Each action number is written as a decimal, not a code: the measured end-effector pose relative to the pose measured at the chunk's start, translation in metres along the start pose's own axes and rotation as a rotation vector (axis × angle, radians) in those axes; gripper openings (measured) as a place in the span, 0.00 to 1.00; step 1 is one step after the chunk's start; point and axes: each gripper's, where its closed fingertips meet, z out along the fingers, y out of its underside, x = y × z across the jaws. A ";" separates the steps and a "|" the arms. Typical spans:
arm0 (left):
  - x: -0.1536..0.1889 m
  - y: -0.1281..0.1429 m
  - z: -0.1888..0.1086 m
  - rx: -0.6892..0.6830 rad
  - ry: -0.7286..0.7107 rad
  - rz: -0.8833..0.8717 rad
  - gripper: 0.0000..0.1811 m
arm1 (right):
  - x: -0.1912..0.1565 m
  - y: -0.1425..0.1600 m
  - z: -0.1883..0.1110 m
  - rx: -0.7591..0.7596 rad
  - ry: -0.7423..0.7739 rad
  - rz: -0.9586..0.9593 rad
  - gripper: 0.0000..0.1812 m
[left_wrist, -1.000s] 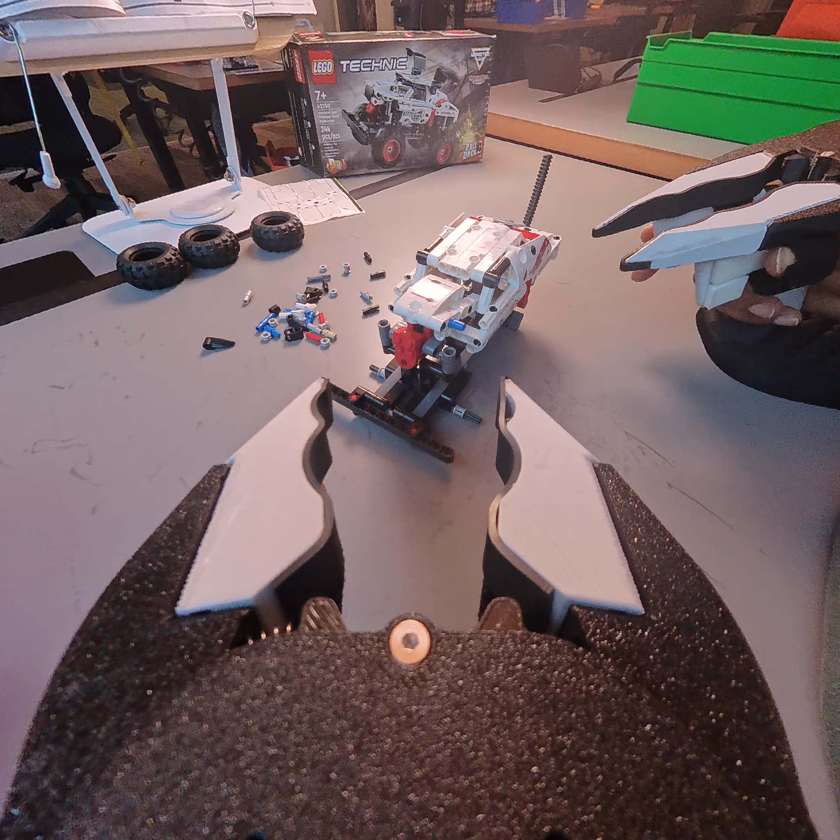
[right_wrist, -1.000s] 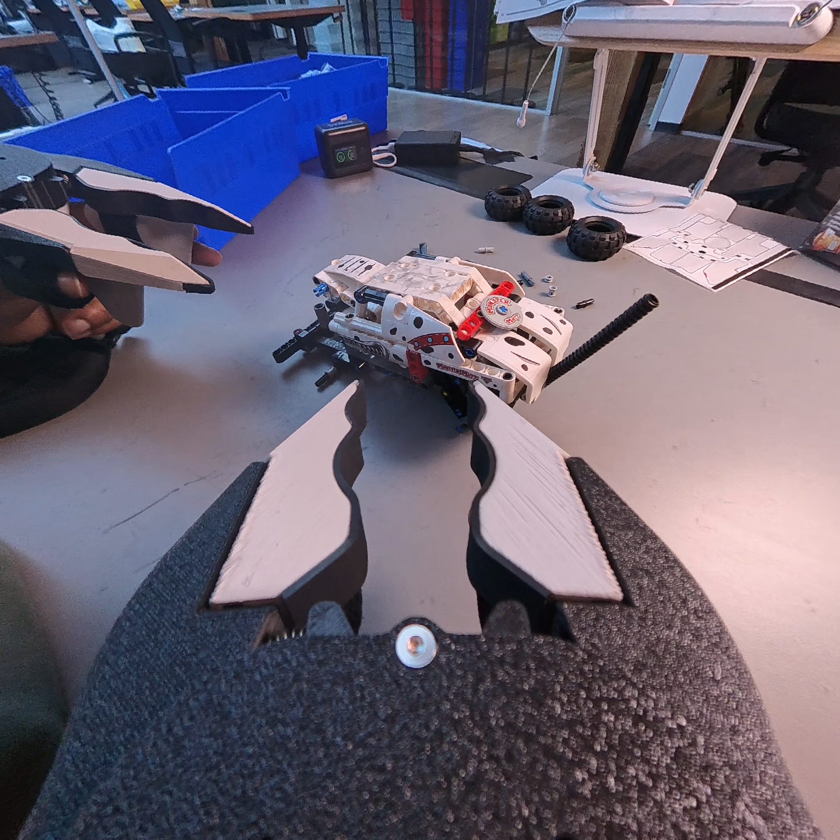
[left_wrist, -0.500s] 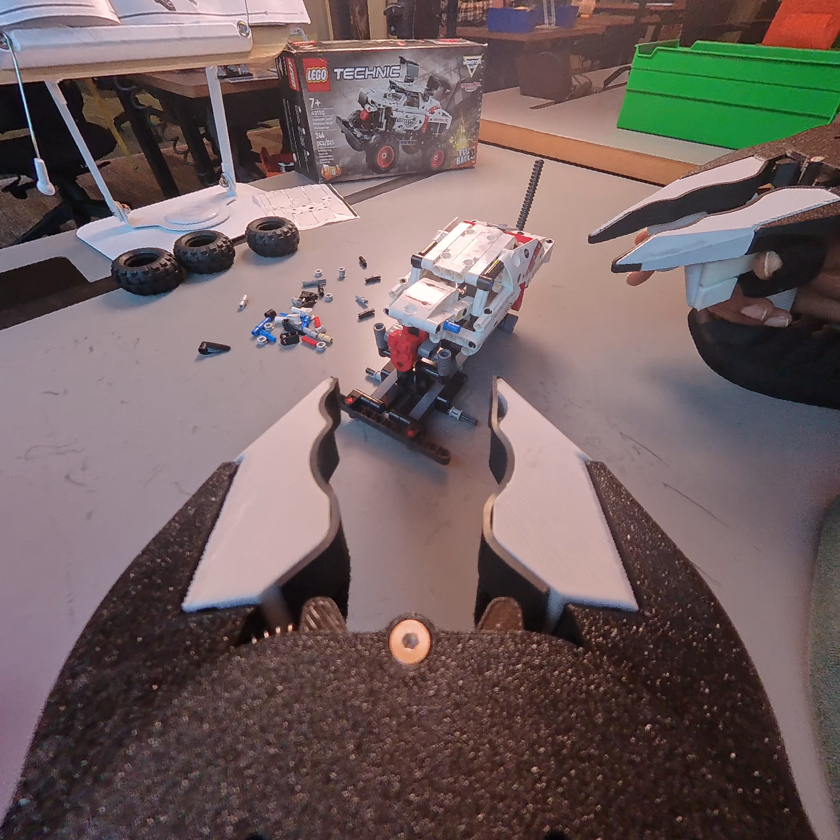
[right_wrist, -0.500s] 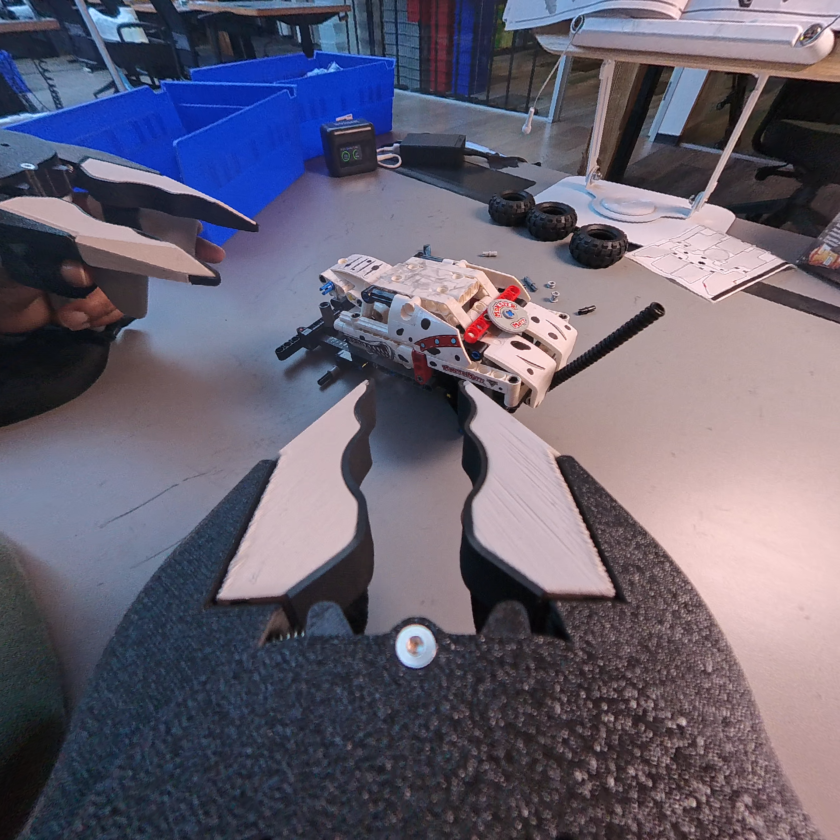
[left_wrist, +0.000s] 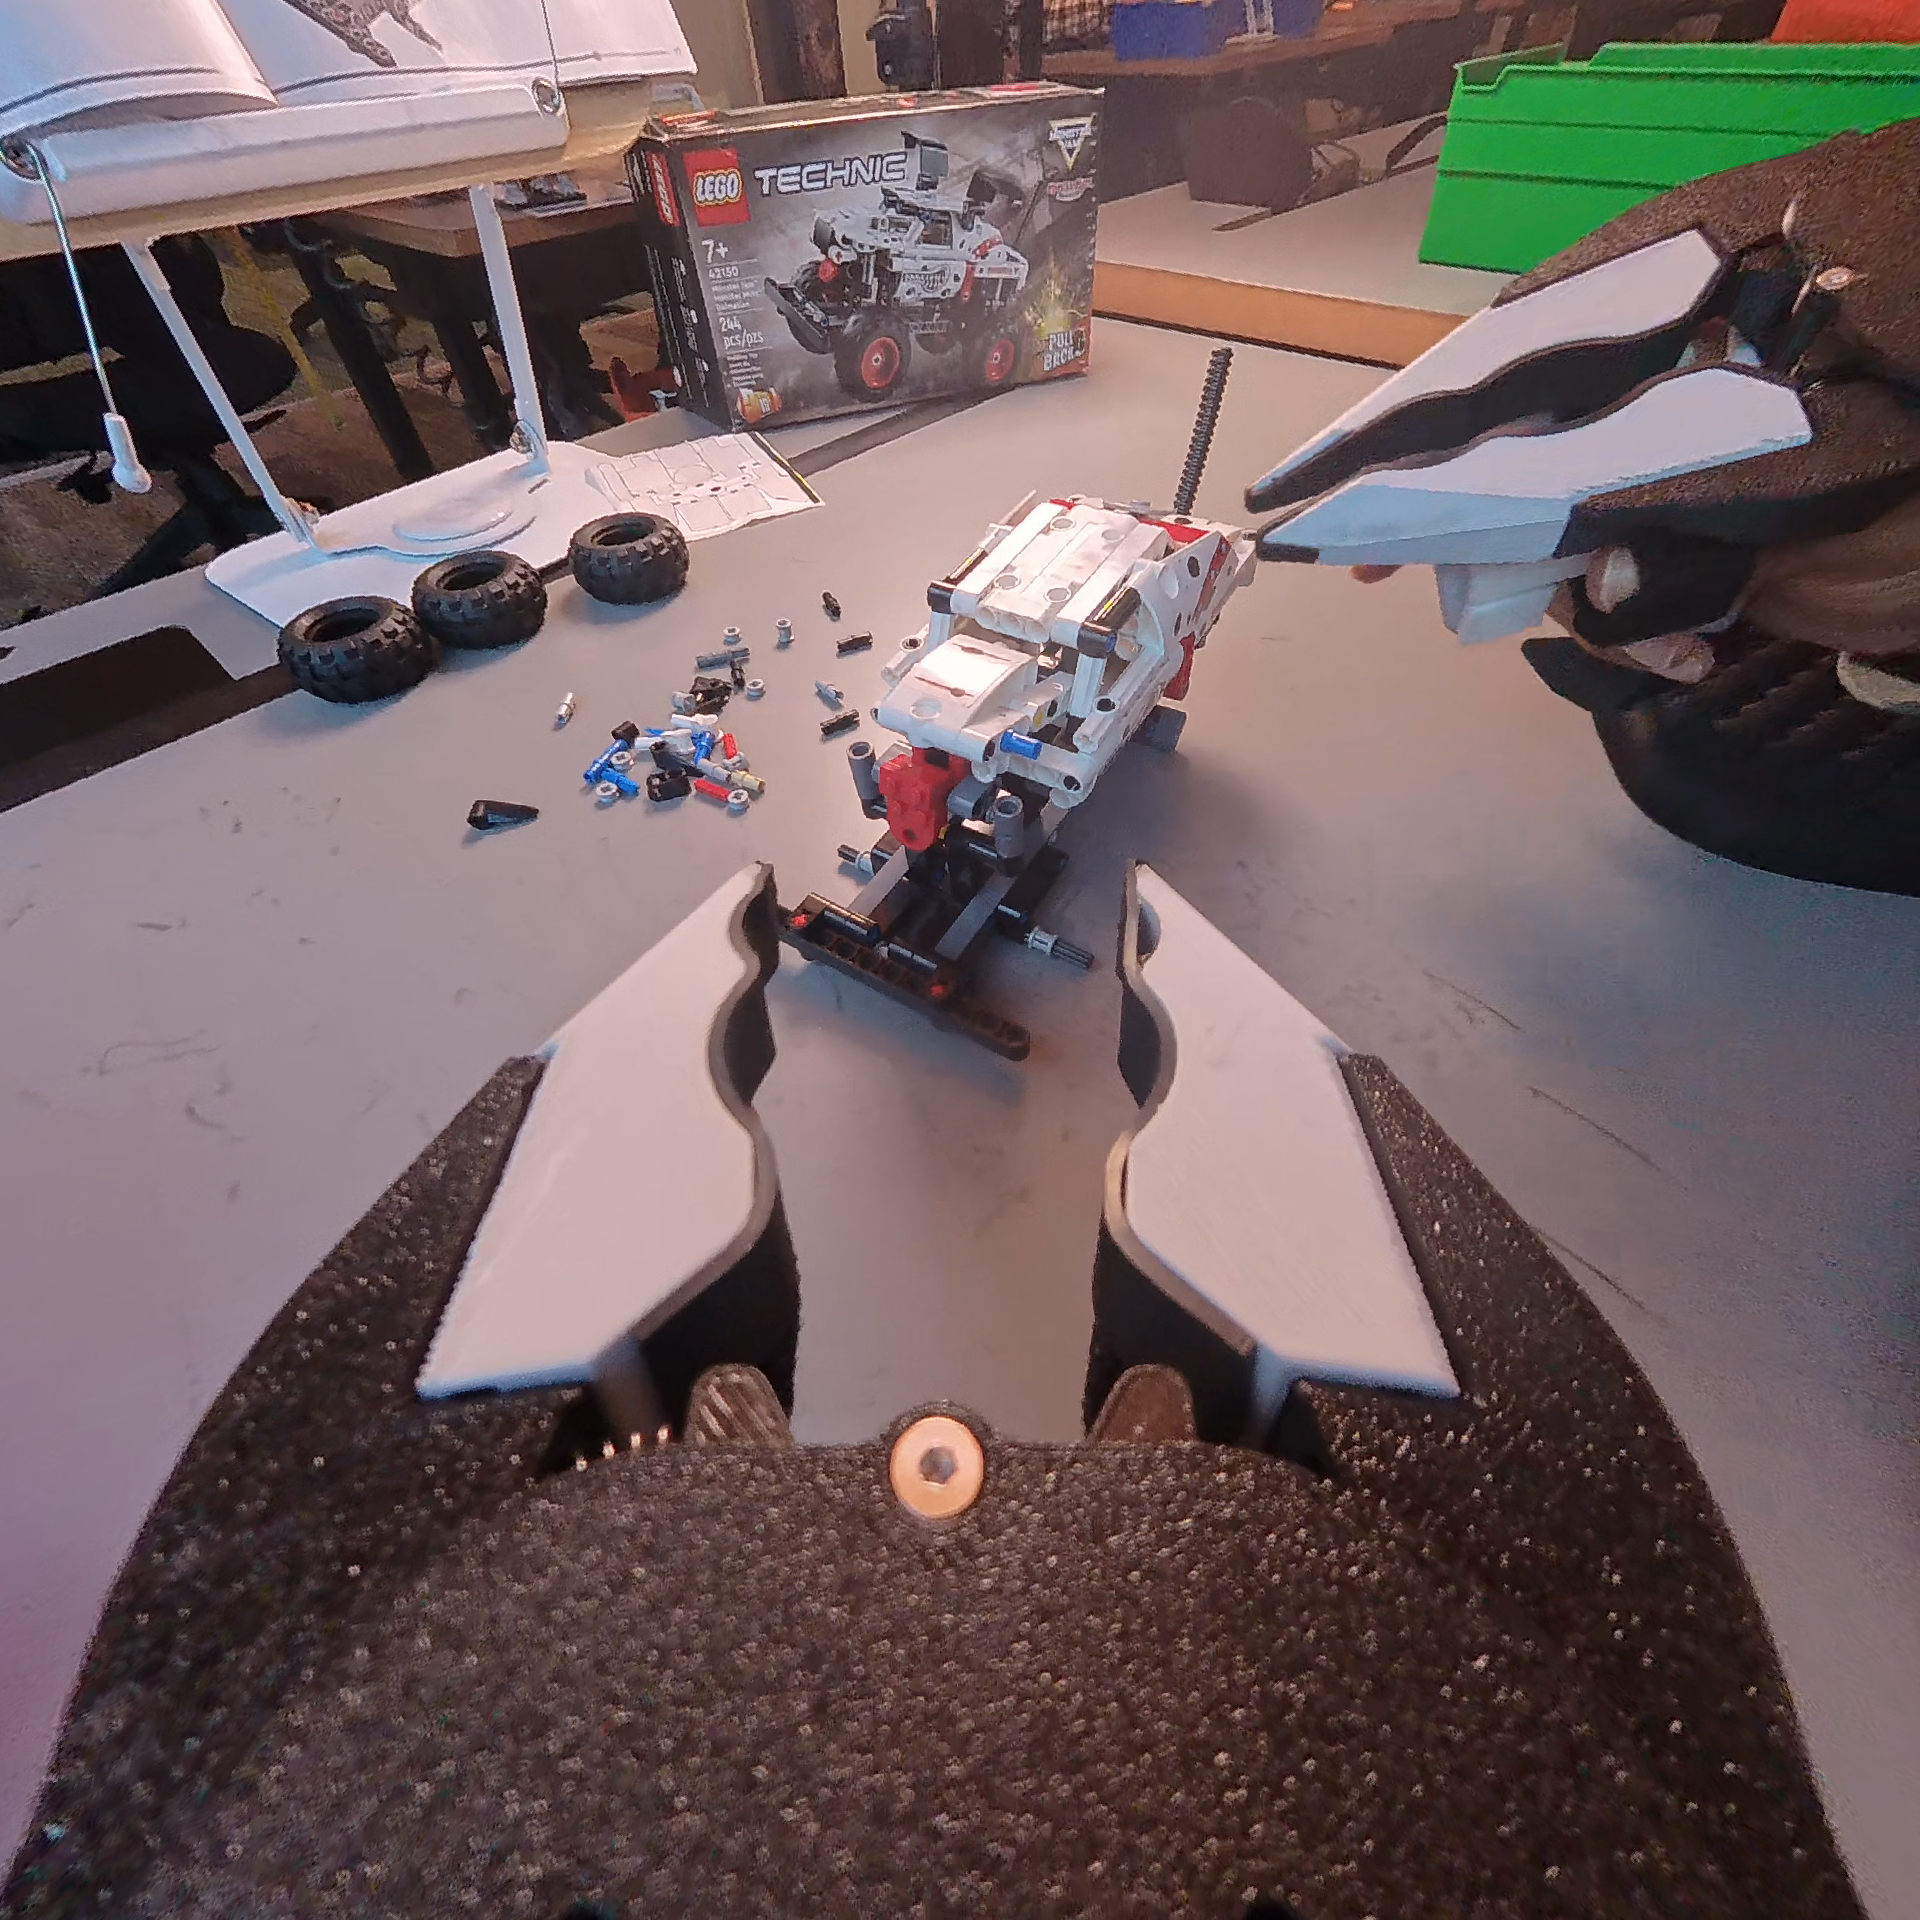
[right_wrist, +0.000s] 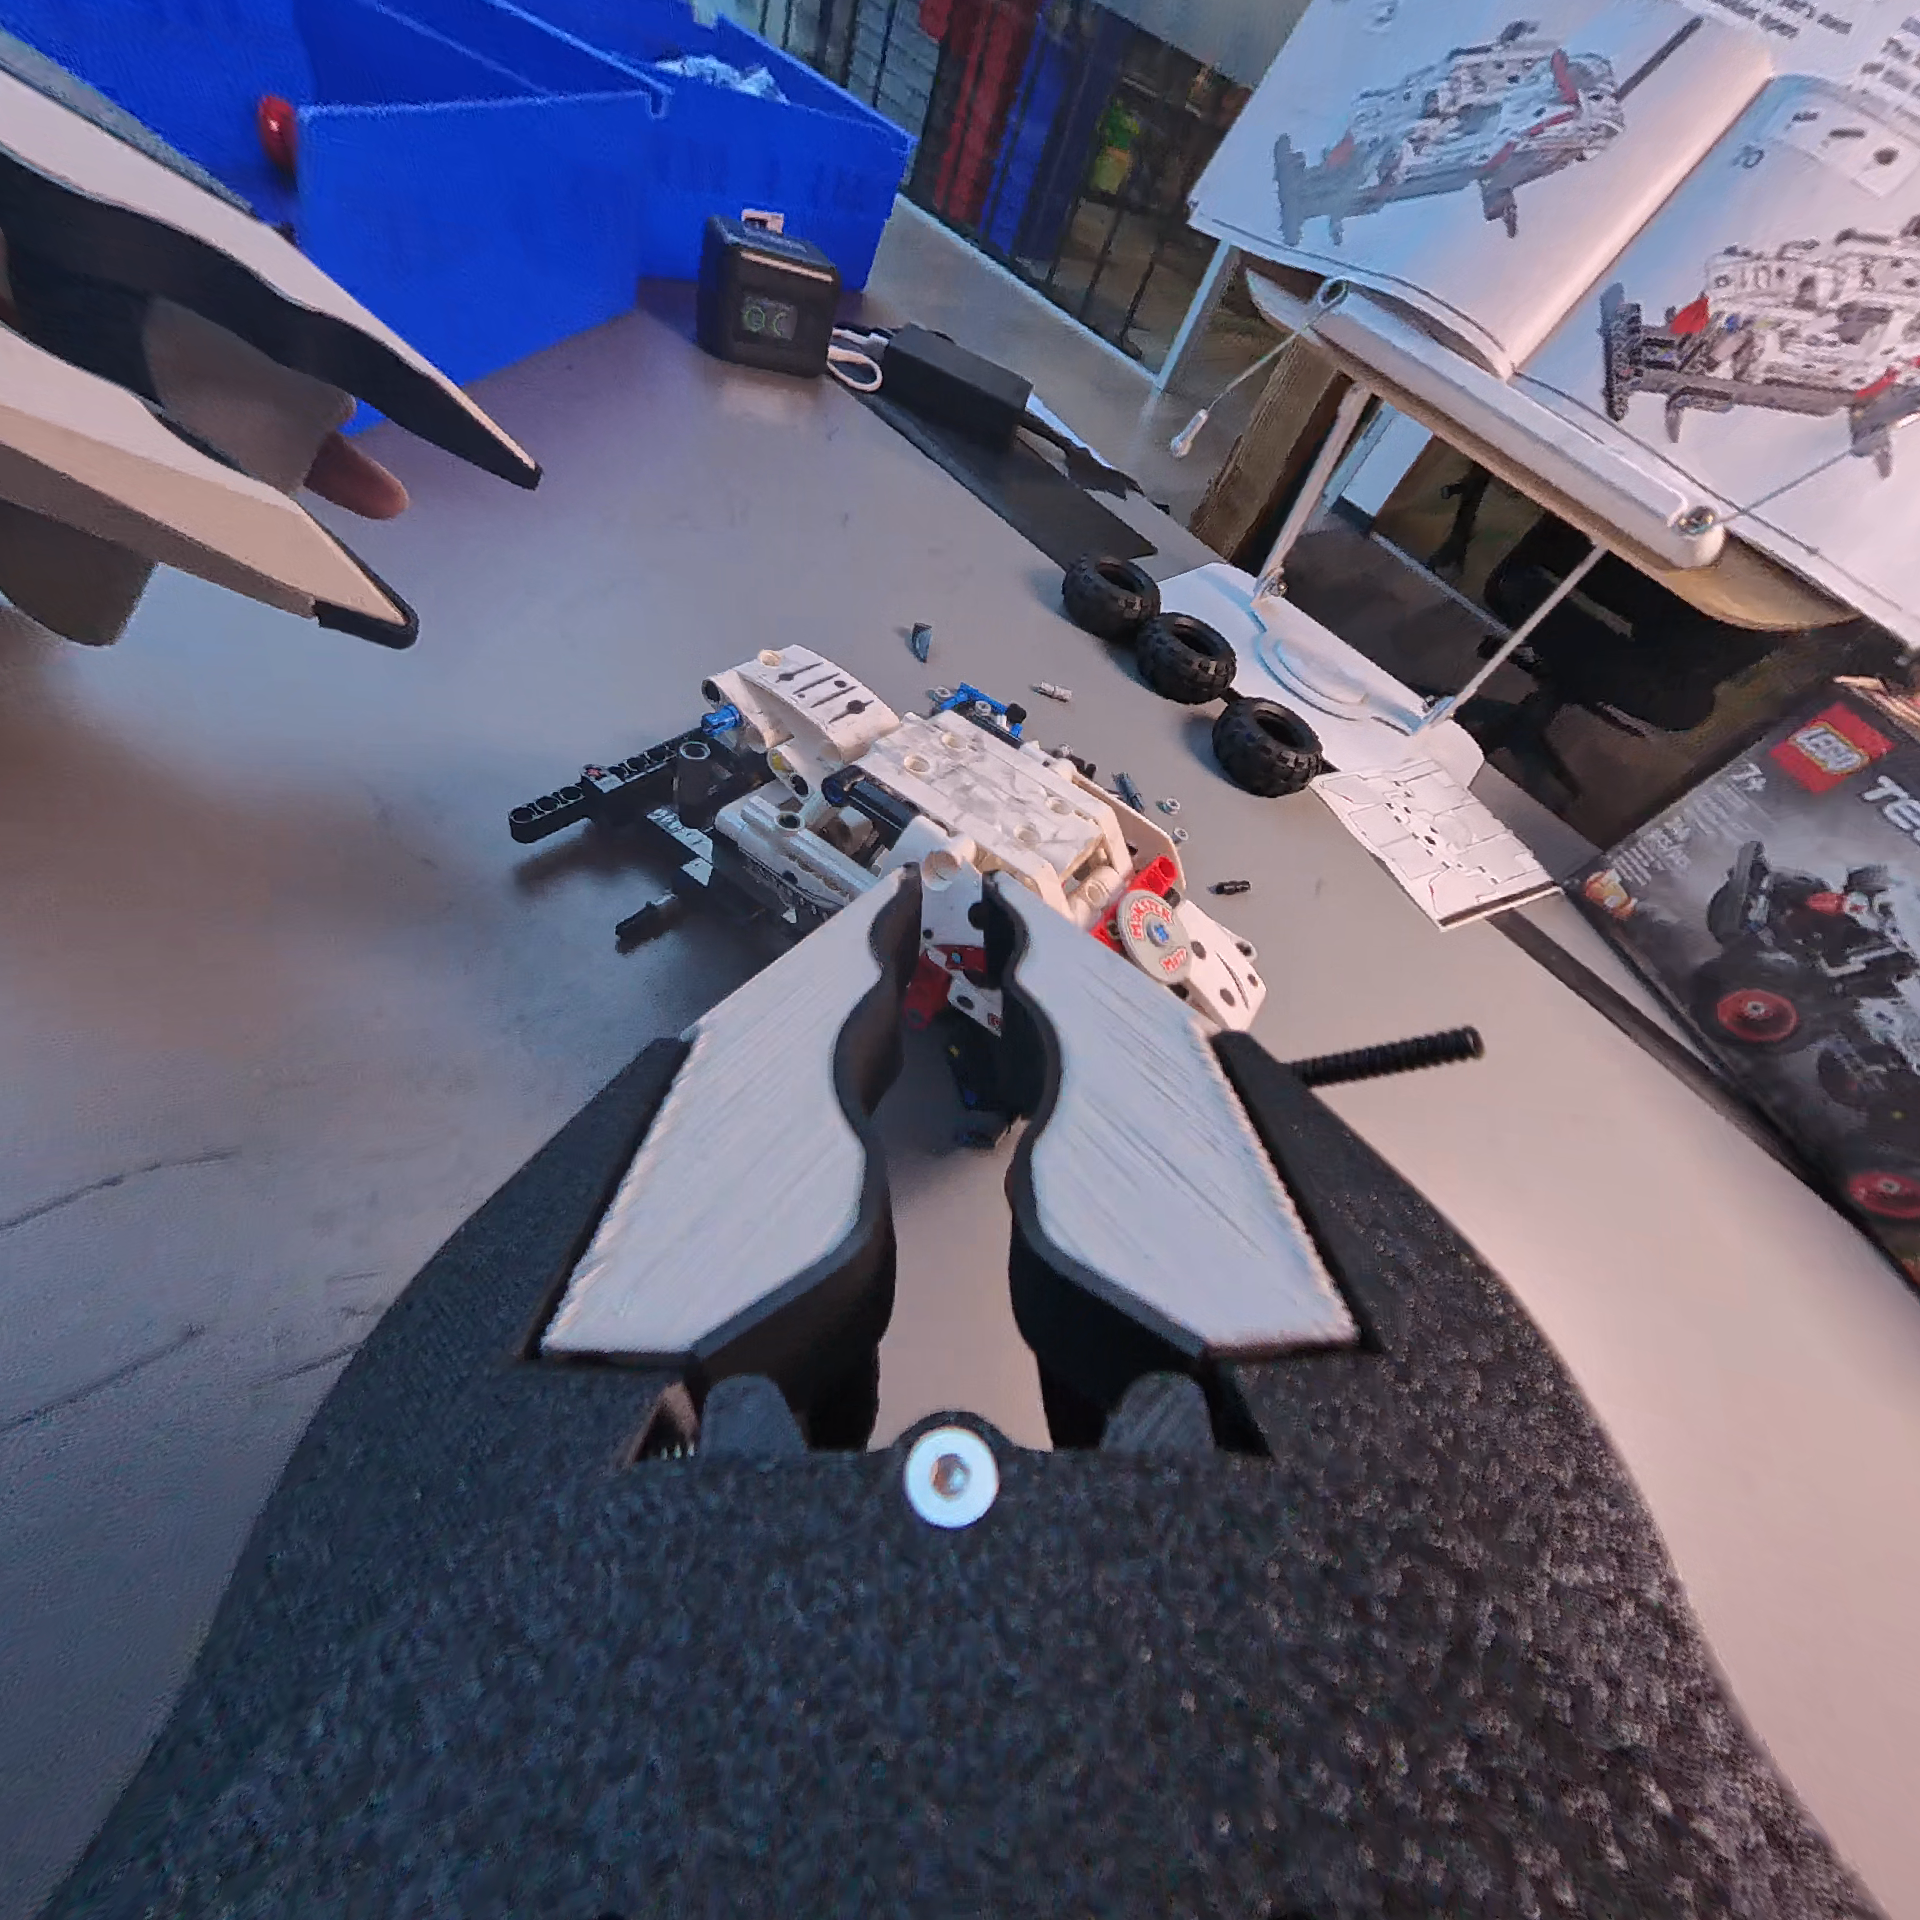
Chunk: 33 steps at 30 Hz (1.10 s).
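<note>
**Two tongs at a half-built toy truck**

Left wrist view: The left tongs (left_wrist: 951, 883) are spread wide and hold nothing. They hover low over the grey tabletop (left_wrist: 312, 1039), just in front of the toy truck model (left_wrist: 1049, 665), and their tips stand at both sides of its black front beam without touching it. Left of the truck lies a small heap of loose pins (left_wrist: 675, 748), and beyond it three black tyres (left_wrist: 468, 603) lie in a row. Behind the truck stands the printed box (left_wrist: 873, 281). The right tongs (left_wrist: 1257, 523) come in from the right, and their tips are at the rear corner of the truck.

Right wrist view: The right tongs (right_wrist: 953, 881) are almost pressed together, with only a narrow gap. The tips lie over the rear side of the truck (right_wrist: 935, 790); I cannot tell if they pinch a part of it. The left tongs (right_wrist: 465, 553) hang spread, left of the truck. Behind the truck are blue bins (right_wrist: 582, 197), and to its right an open instruction booklet (right_wrist: 1558, 156) on a white stand.
</note>
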 end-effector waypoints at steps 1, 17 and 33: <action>0.000 -0.001 0.000 0.003 -0.002 0.001 0.36 | -0.002 -0.001 0.005 -0.011 -0.010 -0.027 0.06; -0.002 -0.006 -0.007 0.046 -0.008 -0.006 0.32 | 0.002 0.006 0.020 -0.045 0.025 -0.037 0.01; -0.006 -0.009 -0.011 0.066 -0.005 -0.038 0.31 | 0.051 -0.050 -0.050 0.351 0.096 0.044 0.20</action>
